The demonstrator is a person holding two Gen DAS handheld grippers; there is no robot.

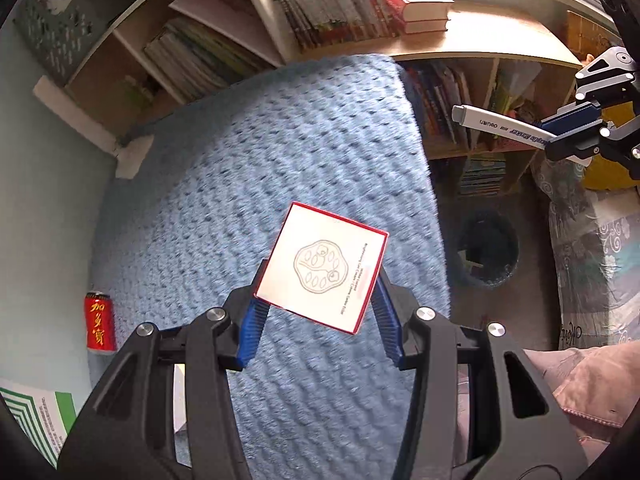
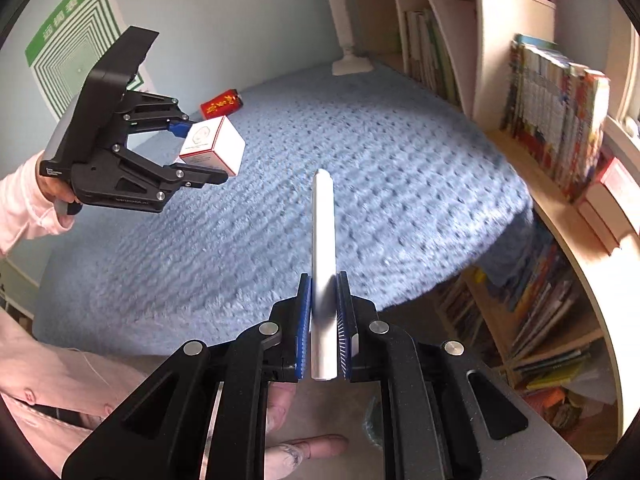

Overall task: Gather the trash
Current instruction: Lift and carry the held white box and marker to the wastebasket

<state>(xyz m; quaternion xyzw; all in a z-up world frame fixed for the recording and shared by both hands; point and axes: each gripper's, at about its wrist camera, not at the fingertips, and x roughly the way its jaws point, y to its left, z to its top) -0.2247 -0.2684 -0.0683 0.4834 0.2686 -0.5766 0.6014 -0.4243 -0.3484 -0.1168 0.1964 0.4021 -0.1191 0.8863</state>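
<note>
Left wrist view, from the left edge: red can [image 1: 99,325] standing at lower left beside the pale wall, on the edge of the blue blanket [image 1: 280,152]. At centre, left gripper [image 1: 318,276] closed partway on a small white box [image 1: 325,267] with a red rim, blue pads pressed to two opposite sides, box tilted and held above the blanket. Right of centre, below the shelves, a dark trash bin [image 1: 486,248] on the floor, just off the blanket's edge. Upper right, right gripper [image 1: 570,132] clamped almost fully on a white marker [image 1: 496,125], cap end pointing toward frame left, bookshelf [image 1: 460,52] behind.

Right wrist view, from the left edge: left gripper [image 2: 194,148] in the upper left, gripping the white box [image 2: 214,148] over the blanket [image 2: 400,200]; red can [image 2: 222,105] lying just behind, near the wall. At centre, right gripper [image 2: 325,320] with fingers nearly together, marker [image 2: 323,264] pinched between the blue pads and pointing straight ahead. Far right, bookshelf [image 2: 560,120] packed with books
</note>
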